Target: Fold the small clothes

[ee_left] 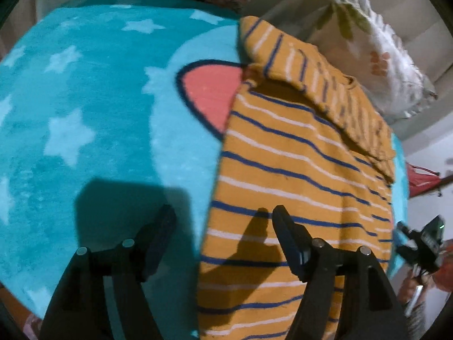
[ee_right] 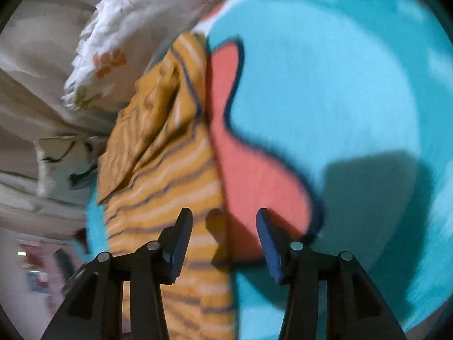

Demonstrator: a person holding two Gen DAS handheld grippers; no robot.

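A small orange shirt (ee_left: 286, 164) with blue and white stripes lies flat on a turquoise star-pattern blanket (ee_left: 85, 99); its far part is folded over onto the body. My left gripper (ee_left: 223, 212) hovers open above the shirt's left edge, one finger over the blanket, the other over the cloth, nothing between them. In the right wrist view the same shirt (ee_right: 170, 175) runs up the left side, blurred. My right gripper (ee_right: 223, 215) is open above the shirt's right edge, where it meets a coral patch of the blanket (ee_right: 249, 175). No cloth is pinched.
White floral pillows (ee_left: 376, 45) and cream bedding (ee_right: 36, 65) lie just beyond the shirt. The other gripper (ee_left: 421, 243) shows at the right edge of the left wrist view. The blanket's printed coral shape (ee_left: 215, 96) borders the shirt.
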